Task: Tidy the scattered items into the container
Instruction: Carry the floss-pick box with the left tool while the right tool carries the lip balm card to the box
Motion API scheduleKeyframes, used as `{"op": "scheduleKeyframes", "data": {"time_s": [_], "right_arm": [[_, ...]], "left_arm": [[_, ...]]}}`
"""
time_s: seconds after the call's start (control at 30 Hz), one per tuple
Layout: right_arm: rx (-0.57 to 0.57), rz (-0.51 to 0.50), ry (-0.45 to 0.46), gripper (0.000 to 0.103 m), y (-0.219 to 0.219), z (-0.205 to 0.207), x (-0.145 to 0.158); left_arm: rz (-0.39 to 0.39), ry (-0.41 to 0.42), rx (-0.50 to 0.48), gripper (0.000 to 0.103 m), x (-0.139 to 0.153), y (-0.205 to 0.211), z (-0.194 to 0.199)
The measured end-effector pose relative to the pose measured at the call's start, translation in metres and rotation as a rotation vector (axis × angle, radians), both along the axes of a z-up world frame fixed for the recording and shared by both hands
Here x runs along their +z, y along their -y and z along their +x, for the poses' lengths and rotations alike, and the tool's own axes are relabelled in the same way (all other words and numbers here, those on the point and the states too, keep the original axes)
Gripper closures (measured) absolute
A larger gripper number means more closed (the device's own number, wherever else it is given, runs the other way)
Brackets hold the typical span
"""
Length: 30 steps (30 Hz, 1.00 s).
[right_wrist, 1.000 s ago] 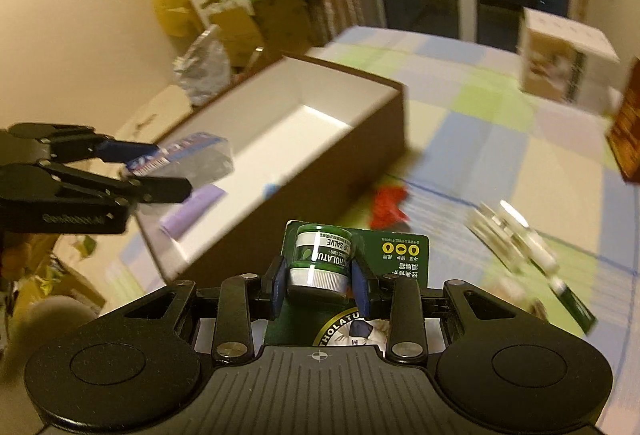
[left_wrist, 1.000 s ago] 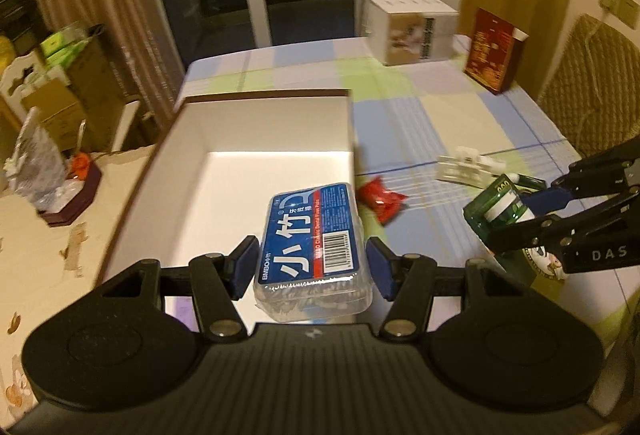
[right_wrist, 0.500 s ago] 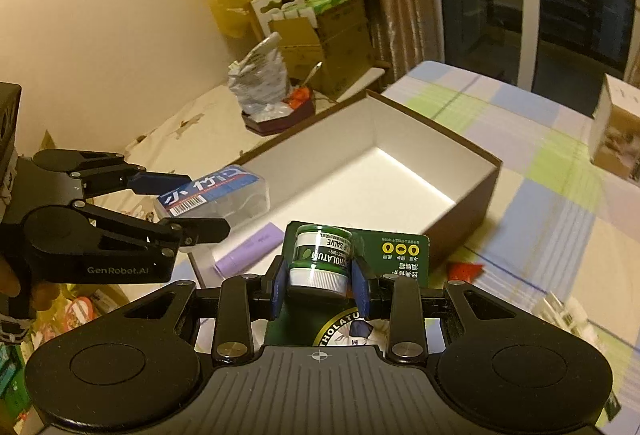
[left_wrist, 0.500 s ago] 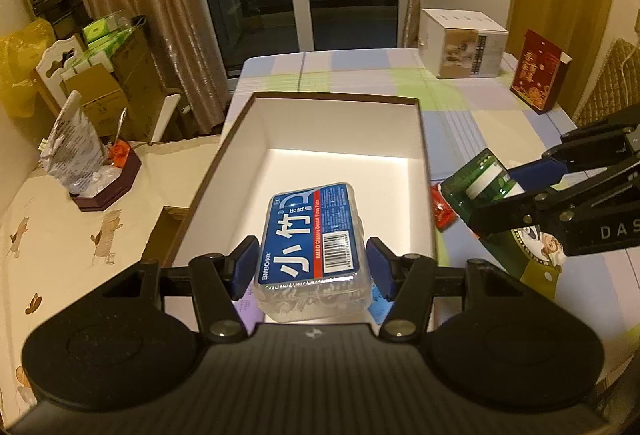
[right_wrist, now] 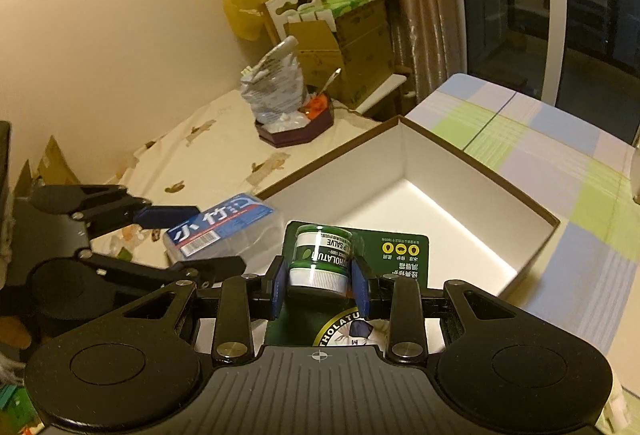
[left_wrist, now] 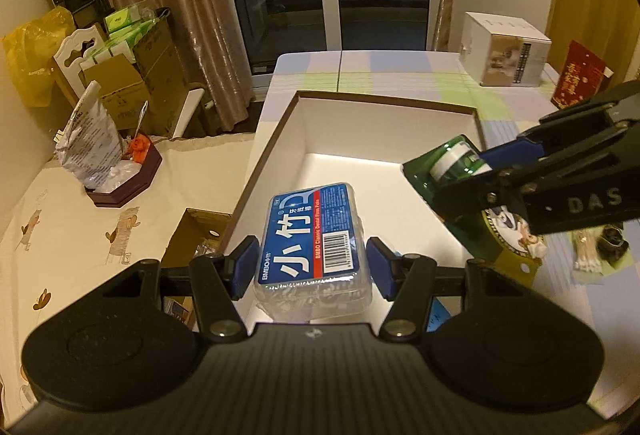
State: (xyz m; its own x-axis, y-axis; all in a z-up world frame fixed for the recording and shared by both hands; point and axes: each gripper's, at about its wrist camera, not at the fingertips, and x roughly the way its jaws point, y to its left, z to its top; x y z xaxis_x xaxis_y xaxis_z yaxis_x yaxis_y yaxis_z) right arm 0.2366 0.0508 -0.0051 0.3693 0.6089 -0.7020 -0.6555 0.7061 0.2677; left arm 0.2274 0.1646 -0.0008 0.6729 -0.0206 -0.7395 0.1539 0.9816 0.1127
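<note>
Left wrist view: your left gripper (left_wrist: 312, 267) carries the dental floss pick box (left_wrist: 314, 239), its jaws closed on the box's two long sides, and holds it above the near end of the container (left_wrist: 384, 139), an open box with brown rim and white floor standing at the near left corner of the table (left_wrist: 400, 71). From the right, your right gripper (left_wrist: 480, 175) reaches over the container's right wall, its jaws closed on the pot of the green lip salve pack (left_wrist: 452, 163); the right wrist view shows the same right gripper (right_wrist: 319, 281) clamped on the lip salve pack (right_wrist: 322, 255), its backing card hanging over the near right part of the container (right_wrist: 460, 171), with the left gripper (right_wrist: 188, 235) and its dental floss pick box (right_wrist: 222, 227) just beside on the left. The step in hand is, by judgement, the delivery of both items; the next move calls for you to lower each into the container, keep the two grippers apart, then part the jaws so each item drops onto the white floor. Against the frame one second earlier, both grippers have travelled from the table beside the container to above it; the red wrapper and white clip seen then are now out of view, and a bag of cotton swabs (left_wrist: 588, 247) shows near the table's right edge.
</note>
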Motion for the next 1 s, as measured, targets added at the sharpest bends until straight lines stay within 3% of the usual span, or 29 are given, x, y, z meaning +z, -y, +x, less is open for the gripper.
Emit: {"op": "scheduleKeyframes", "data": {"time_s": [0.27, 0.67, 1.0], "right_arm": [[-0.025, -0.007, 0.012, 0.066, -0.017, 0.047, -0.024], [-0.016, -0.135, 0.019, 0.066, -0.025, 0.087, -0.073], [0.013, -0.244, 0.005, 0.066, -0.033, 0.103, -0.108]], "left_arm": [[-0.004, -0.003, 0.006, 0.049, -0.019, -0.006, 0.038], [-0.024, -0.053, 0.007, 0.049, -0.067, -0.001, 0.09], [-0.004, -0.123, 0.02, 0.049, -0.103, 0.004, 0.111]]}}
